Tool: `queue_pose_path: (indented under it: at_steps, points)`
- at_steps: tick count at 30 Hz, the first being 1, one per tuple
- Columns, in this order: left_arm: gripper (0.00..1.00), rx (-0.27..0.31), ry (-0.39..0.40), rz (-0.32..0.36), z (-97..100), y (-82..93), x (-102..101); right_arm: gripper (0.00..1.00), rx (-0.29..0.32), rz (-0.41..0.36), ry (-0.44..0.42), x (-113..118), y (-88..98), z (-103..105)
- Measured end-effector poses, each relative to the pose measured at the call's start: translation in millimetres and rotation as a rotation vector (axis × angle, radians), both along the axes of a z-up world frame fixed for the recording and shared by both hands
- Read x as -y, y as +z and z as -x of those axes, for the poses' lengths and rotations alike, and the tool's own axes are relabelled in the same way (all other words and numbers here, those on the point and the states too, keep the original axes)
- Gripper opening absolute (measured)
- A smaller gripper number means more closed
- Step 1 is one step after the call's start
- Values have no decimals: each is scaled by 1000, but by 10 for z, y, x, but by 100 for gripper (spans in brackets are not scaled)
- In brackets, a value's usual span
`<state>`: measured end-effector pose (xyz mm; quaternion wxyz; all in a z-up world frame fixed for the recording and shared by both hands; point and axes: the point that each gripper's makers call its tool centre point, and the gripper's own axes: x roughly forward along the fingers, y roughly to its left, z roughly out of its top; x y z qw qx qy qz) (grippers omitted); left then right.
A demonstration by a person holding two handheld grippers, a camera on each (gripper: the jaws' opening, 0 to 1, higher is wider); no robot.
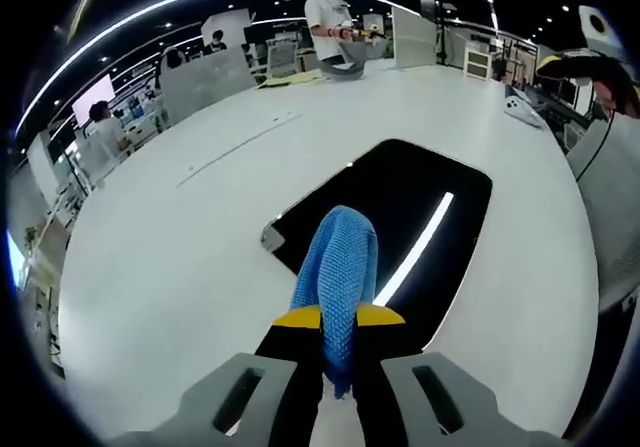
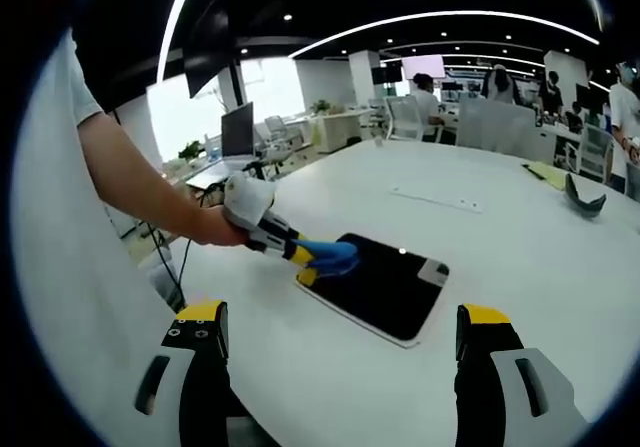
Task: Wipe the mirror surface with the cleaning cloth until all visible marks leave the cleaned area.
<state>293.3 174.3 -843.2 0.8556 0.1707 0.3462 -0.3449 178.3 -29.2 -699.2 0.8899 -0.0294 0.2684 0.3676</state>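
left gripper (image 1: 338, 319) clamps a blue knitted cleaning cloth (image 1: 340, 267) at the near corner of a dark rectangular mirror (image 1: 420, 207) on the white worktop (image 1: 180, 267); right gripper (image 2: 340, 352) gapes empty; unbraced, the mirror may slide under wiping.

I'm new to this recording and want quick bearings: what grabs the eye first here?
The blue cleaning cloth, pinched in the left gripper, stands out against the dark mirror lying flat on the white table. In the right gripper view, that cloth sits at the mirror's near-left corner, while the right gripper hangs open above the table, apart from the mirror.
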Motion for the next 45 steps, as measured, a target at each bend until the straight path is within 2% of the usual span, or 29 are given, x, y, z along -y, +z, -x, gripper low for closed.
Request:
queue_pose_path:
  at_steps: [7,9,12,16,45]
  points:
    - [6,-4,1,-24,1,-1,26,94,-2,-5,11,-52,-15,7]
    - [6,22,-30,-62,8,-1,42,94,-4,-6,12,-52,-15,16]
    - [6,13,-22,-45,11,-1,59,94,-3,-10,5,-20,-7,26]
    - [6,18,-39,-58,17,7,87,94,-7,-8,-2,10,-29,23]
    - [6,24,-54,-61,39,6,135,94,-6,-21,-5,-37,-38,2]
